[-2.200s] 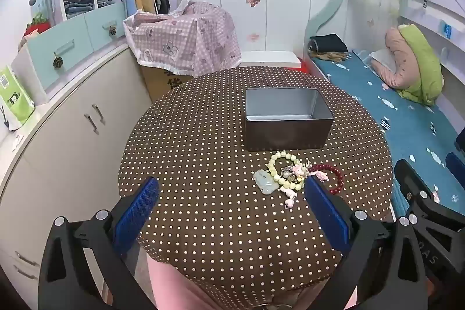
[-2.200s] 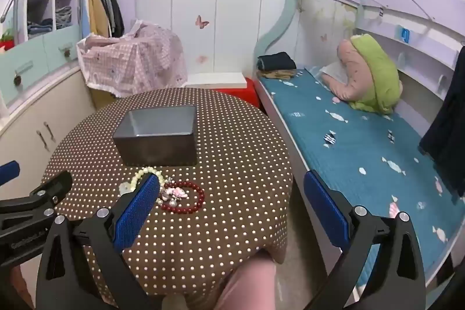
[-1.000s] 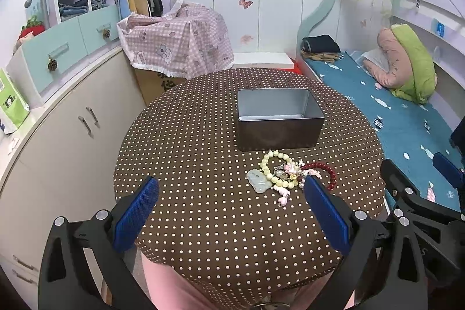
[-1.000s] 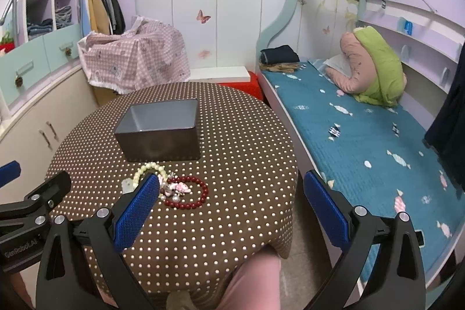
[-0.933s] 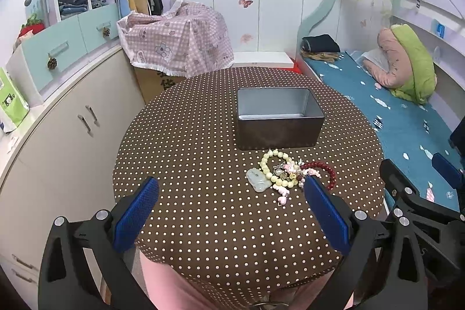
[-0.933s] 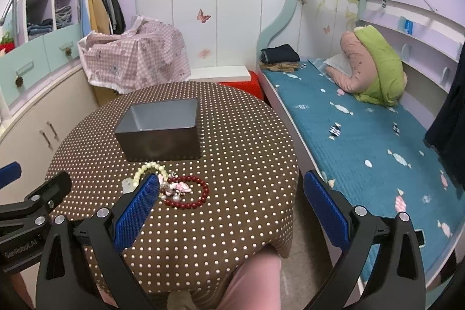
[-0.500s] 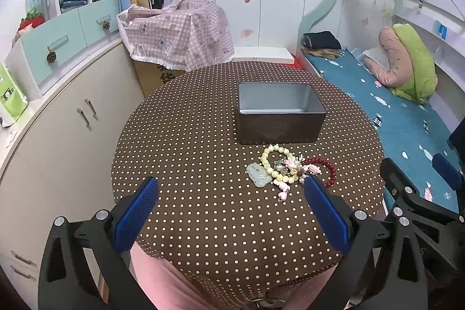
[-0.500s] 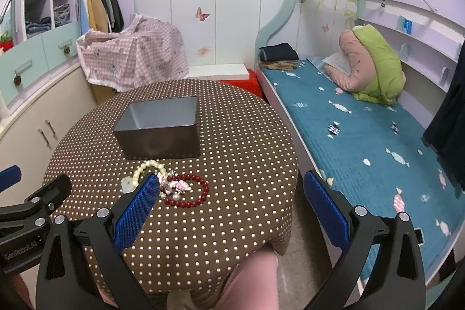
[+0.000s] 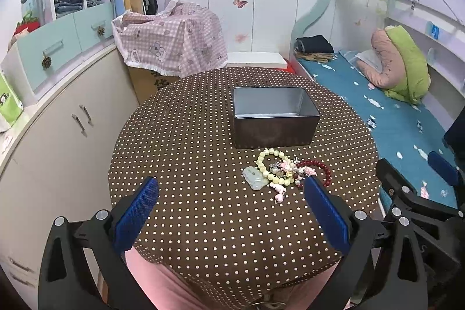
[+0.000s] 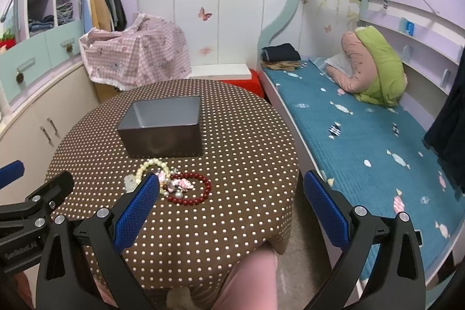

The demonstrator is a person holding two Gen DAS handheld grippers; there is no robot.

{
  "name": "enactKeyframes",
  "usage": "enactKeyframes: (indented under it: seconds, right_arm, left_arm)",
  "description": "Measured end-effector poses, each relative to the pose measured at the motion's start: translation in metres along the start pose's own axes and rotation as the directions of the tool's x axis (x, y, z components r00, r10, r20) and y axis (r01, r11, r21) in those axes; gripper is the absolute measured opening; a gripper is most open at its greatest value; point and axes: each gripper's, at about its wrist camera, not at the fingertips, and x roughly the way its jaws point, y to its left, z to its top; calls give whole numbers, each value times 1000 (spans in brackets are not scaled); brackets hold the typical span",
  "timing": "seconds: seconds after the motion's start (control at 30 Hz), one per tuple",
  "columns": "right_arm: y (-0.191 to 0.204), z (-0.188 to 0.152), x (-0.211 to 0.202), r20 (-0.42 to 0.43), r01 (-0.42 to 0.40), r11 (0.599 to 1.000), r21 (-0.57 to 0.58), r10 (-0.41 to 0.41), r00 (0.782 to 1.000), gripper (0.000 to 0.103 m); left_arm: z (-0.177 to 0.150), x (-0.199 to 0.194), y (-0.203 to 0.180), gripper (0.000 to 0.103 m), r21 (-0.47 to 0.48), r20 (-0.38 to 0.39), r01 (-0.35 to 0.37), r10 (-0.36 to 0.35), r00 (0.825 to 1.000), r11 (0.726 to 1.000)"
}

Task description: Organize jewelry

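A pile of jewelry lies on the round dotted table: a pale green bead bracelet, a jade pendant, pink charms and a dark red bead bracelet. An open grey metal tin stands just behind the pile. My left gripper is open and empty, held above the table's near edge in front of the pile. My right gripper is open and empty, to the right of the pile; the red bracelet and tin show in its view.
Low cabinets run along the left. A bed with a blue cover runs along the right, close to the table. A pink checked cloth covers a box behind the table. The right gripper's body shows at the left view's right edge.
Both grippers have stayed open and empty. The views have shifted only slightly; the jewelry and the tin have not moved.
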Motion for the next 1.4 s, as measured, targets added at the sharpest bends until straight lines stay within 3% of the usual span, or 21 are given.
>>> enactKeyframes:
  seconds: [0.2,0.47,0.57,0.77,1.1,1.27,1.4]
  right_arm:
    - [3,2,-2,-1,-8,1000,-18,8,1000,96]
    - [6,4,-2,-14,-11,1000,-14,11,1000,96]
    - [6,4,-4,-6,-26,1000,-2,26,1000,96]
    - [4,2,-5,-14,-84,995,47,84,996,96]
    - [17,3,0,8,14,1000,17,-15,1000,96]
    - [7,0,11,-6,-59,994,89,60,998,96]
    - [6,-3,21,-14,-61,997,55,62,998,96]
  left_arm:
    - [0,-3,5,96,-16,23,48,-48,999,999]
    - [1,-2,6,96,-8,34,38,-38,999,999]
    - [0,-3,12,96,-6,58,85,-85,995,996]
    - [-4,-1,18,96,13,37,46,-47,998,999]
    - [-3,9,30,96,2,13,13,-13,1000,1000]
    - [0,25,28,96,18,0,-5,5,1000,1000]
    - [2,42,25,96,28,-39,1,0,999,1000]
